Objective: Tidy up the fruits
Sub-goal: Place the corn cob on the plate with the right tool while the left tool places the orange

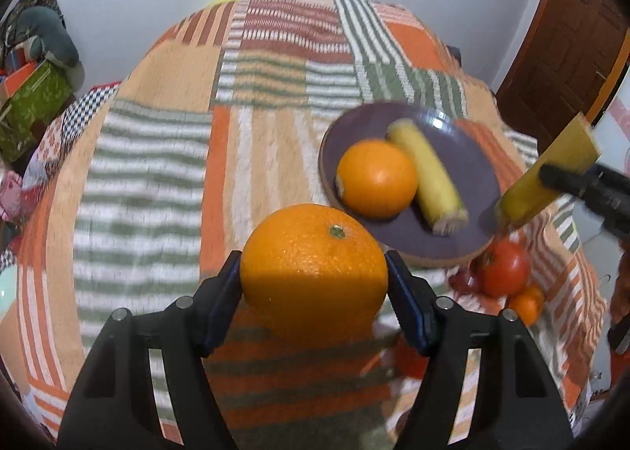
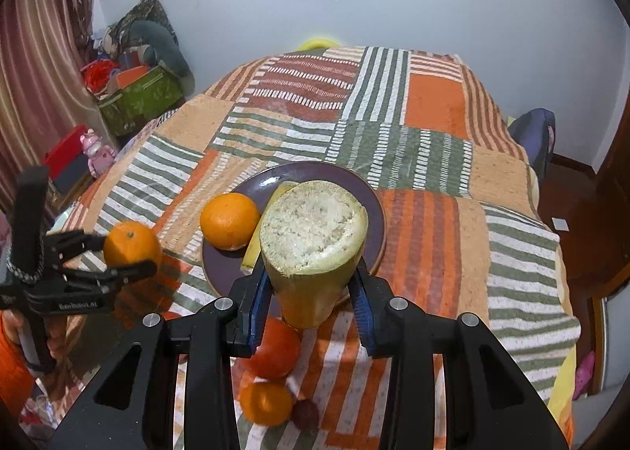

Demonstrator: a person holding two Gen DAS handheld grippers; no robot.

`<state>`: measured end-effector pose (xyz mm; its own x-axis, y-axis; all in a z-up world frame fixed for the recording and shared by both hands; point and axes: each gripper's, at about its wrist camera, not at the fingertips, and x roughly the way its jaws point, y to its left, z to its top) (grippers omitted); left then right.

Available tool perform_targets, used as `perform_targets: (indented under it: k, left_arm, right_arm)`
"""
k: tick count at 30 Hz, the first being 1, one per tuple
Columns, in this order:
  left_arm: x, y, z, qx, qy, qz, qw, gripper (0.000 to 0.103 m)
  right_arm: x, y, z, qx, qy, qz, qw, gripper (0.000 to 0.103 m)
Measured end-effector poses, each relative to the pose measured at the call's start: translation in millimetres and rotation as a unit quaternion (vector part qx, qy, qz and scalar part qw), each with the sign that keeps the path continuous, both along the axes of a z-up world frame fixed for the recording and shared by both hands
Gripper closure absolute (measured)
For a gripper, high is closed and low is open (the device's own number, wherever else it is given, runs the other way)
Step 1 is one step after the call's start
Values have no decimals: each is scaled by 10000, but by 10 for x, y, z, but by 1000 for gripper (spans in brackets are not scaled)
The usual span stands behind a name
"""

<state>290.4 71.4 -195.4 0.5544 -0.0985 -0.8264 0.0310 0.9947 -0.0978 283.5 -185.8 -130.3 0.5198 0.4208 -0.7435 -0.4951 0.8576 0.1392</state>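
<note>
Fruits split between jaws and plate. Left gripper (image 1: pixel 314 272) clamped on large orange (image 1: pixel 314 272), both pads touching its sides, held above patchwork cloth (image 1: pixel 157 158). Right gripper (image 2: pixel 311 284) closed on yellow cut stalk piece (image 2: pixel 313 249), pale cut face up. Beyond both jaws: purple plate (image 2: pixel 374 205) with second orange (image 2: pixel 229 220) and yellow piece (image 1: pixel 427 178) touching. Tomato (image 2: pixel 275 347), small orange (image 2: pixel 265 402) below right jaws, off plate.

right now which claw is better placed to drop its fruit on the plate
Right, probably. The right claw holds its yellow cut piece at the purple plate's near rim. The left claw, gripping an orange, sits off to the plate's side.
</note>
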Motion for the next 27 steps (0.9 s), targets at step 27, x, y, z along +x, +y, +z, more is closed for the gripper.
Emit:
perform_targets:
  k: [27]
  left_arm:
    - [1445, -460, -167, 189, 66, -88, 9998, 33]
  right_arm:
    - [805, 356, -422, 60, 540, 205, 9983, 69]
